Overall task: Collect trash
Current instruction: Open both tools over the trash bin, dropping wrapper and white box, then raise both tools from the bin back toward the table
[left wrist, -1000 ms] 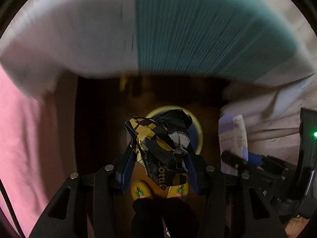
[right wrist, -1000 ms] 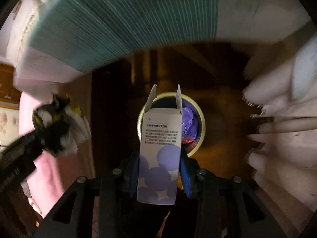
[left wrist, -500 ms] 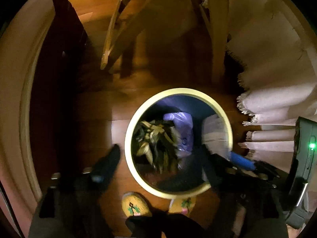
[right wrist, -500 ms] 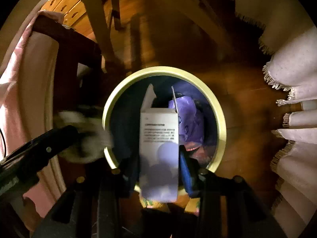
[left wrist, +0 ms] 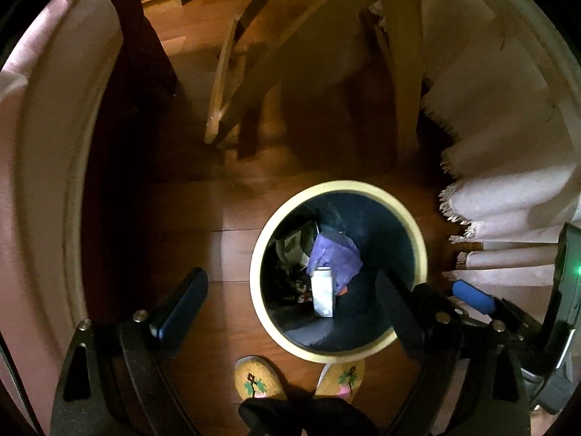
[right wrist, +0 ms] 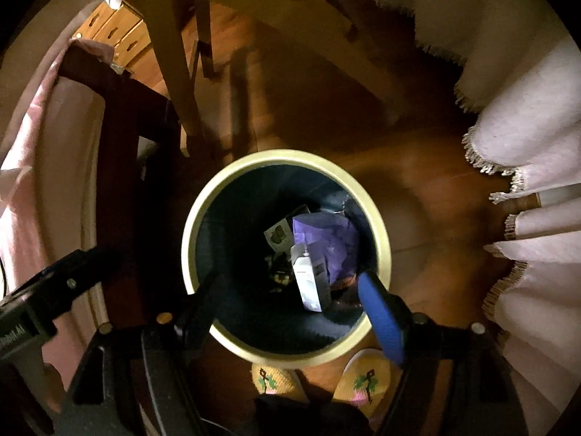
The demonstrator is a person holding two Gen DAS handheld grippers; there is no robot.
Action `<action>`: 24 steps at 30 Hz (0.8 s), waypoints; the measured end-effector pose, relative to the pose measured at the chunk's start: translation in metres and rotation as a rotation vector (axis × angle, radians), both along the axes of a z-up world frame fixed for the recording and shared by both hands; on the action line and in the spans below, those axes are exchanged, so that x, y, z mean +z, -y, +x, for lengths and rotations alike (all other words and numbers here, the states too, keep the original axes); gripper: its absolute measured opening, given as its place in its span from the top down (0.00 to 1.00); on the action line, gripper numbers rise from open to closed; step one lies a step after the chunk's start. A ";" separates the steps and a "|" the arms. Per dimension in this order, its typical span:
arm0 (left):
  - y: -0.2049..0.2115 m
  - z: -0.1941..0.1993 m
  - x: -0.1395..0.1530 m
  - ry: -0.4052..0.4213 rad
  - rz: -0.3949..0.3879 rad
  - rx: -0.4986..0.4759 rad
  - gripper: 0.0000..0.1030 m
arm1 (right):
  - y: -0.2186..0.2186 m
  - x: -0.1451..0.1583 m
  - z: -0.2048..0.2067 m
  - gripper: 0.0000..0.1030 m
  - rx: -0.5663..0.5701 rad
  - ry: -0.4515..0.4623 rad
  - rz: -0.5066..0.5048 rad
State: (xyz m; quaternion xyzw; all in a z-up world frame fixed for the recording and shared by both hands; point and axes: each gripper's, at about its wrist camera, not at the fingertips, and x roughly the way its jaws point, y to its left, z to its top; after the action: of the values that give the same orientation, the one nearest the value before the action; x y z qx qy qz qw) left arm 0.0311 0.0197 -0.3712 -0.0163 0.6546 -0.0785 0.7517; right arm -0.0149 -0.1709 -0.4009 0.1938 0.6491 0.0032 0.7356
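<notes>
So right at the bottom of both views I've got the person's yellow slippers [left wrist: 258, 378] with little palm trees on them, toes almost touching the bin. My left tongs [left wrist: 290, 290] are spread wide and the jaws are opening more, nothing between them, just floor and the bin's edge showing through the gap. Same deal with the right tongs [right wrist: 290, 301]: jaws opening, blue pad on one finger, dark one on the other, and nothing pinched, they're just hanging straight over the mouth of the bin. In the right view the left tongs poke in from the left edge as a black bar. The trash bin [right wrist: 203, 218] is round with a pale yellow rim and a dark inside, sitting on the wood floor [left wrist: 218, 218]. Down in it there's the white carton [right wrist: 308, 283] standing on end, leaning against a crumpled purple bag [right wrist: 326, 239], with the dark yellow-and-black wrapper [right wrist: 279, 272] wadded up just to its left and a grey printed packet [right wrist: 277, 234] behind that. Past the bin, wooden chair legs [left wrist: 225, 83] cross the floor. Off to the right hangs a white fringed cloth [left wrist: 508, 196], and on the left a pink cloth [right wrist: 21, 189] curves around the edge.
</notes>
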 end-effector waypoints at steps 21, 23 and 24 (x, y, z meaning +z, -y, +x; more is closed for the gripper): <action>-0.028 -0.013 0.292 0.244 -0.025 0.000 0.10 | -0.022 0.258 -0.018 0.25 0.026 0.174 -0.006; -0.036 -0.015 0.324 0.279 -0.016 0.009 0.10 | -0.025 0.290 -0.019 0.25 0.035 0.209 -0.015; -0.040 -0.016 0.341 0.297 -0.017 0.014 0.10 | -0.026 0.302 -0.020 0.25 0.038 0.220 -0.016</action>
State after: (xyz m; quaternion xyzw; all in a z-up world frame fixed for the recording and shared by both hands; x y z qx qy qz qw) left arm 0.0156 0.0598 -0.0298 -0.0155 0.5354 -0.0804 0.8406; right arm -0.0348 -0.1450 -0.0991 0.1740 0.5678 0.0333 0.8039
